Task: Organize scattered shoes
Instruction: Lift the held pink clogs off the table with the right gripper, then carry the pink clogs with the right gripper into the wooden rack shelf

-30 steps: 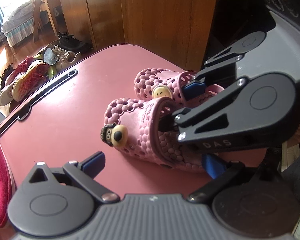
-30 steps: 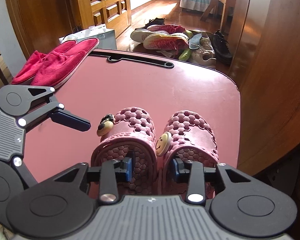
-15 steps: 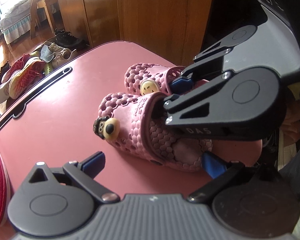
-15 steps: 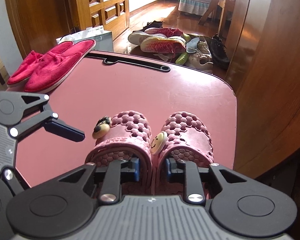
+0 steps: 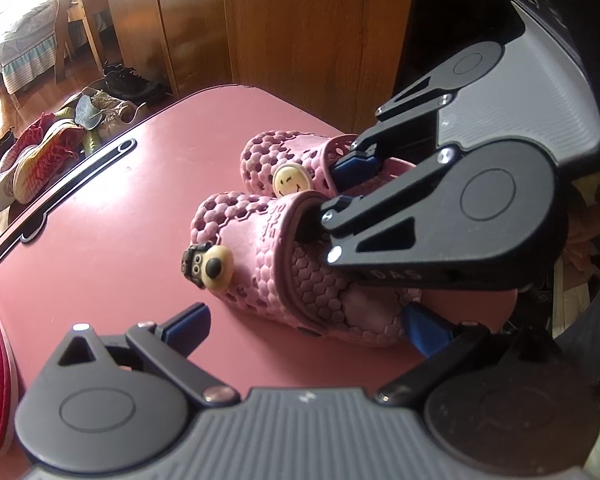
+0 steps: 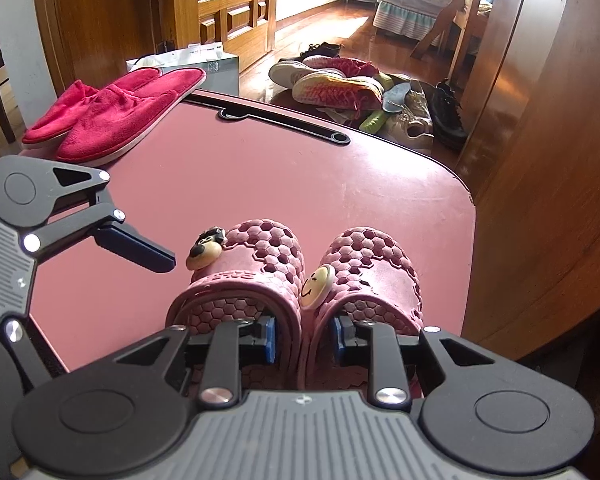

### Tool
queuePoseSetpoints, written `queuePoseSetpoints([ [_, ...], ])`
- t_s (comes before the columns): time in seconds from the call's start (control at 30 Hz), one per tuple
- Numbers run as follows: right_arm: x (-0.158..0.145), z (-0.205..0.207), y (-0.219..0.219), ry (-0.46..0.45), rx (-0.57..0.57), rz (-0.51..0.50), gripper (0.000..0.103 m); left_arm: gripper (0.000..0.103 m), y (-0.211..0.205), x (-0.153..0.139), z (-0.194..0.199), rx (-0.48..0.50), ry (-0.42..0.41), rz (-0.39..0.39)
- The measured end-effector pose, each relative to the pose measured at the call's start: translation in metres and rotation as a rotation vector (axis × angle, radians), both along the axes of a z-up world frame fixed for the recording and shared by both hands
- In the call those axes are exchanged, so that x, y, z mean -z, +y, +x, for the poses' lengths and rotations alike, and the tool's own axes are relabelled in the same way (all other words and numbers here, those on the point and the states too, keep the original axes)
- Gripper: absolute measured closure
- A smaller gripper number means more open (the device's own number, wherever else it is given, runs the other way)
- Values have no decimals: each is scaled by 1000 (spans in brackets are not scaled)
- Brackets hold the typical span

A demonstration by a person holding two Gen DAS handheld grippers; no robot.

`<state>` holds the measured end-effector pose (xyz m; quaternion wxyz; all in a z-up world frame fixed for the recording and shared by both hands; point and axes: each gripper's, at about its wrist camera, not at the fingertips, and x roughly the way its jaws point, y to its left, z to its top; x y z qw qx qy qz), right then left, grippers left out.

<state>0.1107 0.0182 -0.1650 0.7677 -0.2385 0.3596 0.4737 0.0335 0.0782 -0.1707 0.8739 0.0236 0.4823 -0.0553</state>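
A: Pink rubber, honeycomb pattern: a pair of clogs (image 6: pixel 300 280) stood side by side on the red tabletop (image 6: pixel 260 176), toes pointing away from the right wrist camera, close to the table's right edge. A dog-face charm (image 6: pixel 205 247) sat on the left clog, a smiley charm (image 6: pixel 318 286) on the right one.

B: Right gripper (image 6: pixel 304 338)?

A: One finger was inside each clog. The blue pads (image 6: pixel 270 338) pressed the two inner walls together between them, so it pinched the pair as one.

B: And the left gripper (image 5: pixel 304 326)?

A: Fingers were spread wide, nothing between them. Its far fingertip (image 5: pixel 424 330) lay just beside the heel of the nearer clog; I could not tell whether it touched. The near fingertip (image 5: pixel 188 320) hung over bare tabletop.

B: Other shoes?

A: Red terry slippers (image 6: pixel 112 116) lay paired at the table's far left corner. A heap of sneakers (image 6: pixel 364 96) lay on the wooden floor beyond the table, next to a wooden wardrobe (image 6: pixel 548 160).
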Motion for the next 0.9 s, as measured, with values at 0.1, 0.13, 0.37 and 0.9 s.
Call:
queuePoseSetpoints([
  [0.1, 0, 2, 1, 12, 12, 6, 70, 0, 2, 2, 2, -13, 1, -22],
  [0.13, 0, 3, 1, 16, 16, 7, 71, 0, 3, 2, 3, -15, 1, -27],
  [0.37, -4, 3, 0, 48, 37, -19, 83, 12, -3, -7, -1, 3, -21, -18],
  [0.9, -29, -24, -69, 0, 67, -49, 84, 23, -66, -31, -22, 84, -59, -3],
])
